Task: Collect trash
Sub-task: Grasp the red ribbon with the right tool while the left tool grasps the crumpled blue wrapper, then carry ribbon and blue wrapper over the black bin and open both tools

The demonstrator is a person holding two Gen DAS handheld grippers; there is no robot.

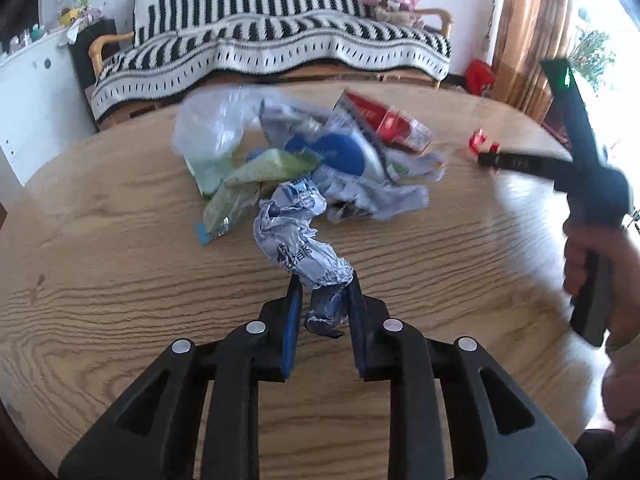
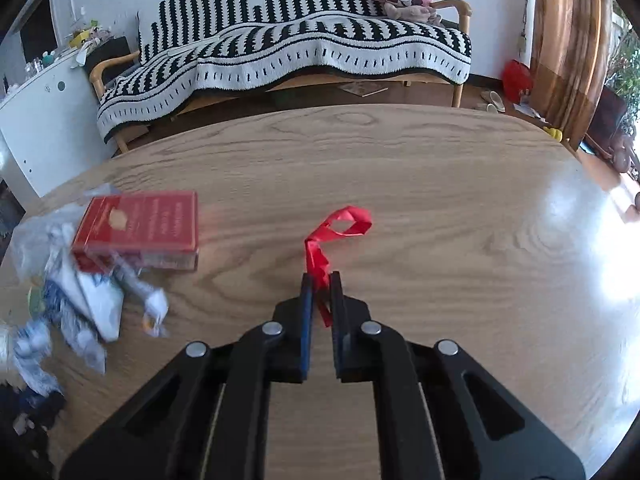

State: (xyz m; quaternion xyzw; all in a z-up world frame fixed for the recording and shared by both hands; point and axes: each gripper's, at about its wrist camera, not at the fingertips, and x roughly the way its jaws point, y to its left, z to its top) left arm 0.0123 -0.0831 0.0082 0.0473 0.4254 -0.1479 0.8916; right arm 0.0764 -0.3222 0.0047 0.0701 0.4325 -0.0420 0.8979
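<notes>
Currently both tools are mid-pickup. Left gripper (image 1: 323, 280) jaws clamp a crumpled wrapper (image 1: 294, 236), the trash pile (image 1: 304, 152) just beyond them. Right gripper (image 2: 320, 280) jaws pinch a red ribbon (image 2: 340, 228). Next move, likely: carry each piece to the pile.

On the one wooden table (image 2: 400, 160) I count one red box (image 2: 138, 226), one red ribbon (image 2: 340, 226), one clear plastic bag (image 1: 208, 120), one crumpled blue-and-white wrapper (image 1: 294, 236) and two green packets (image 1: 272, 164), while two grippers, left (image 1: 323, 292) and right (image 2: 320, 292), are seen.
</notes>
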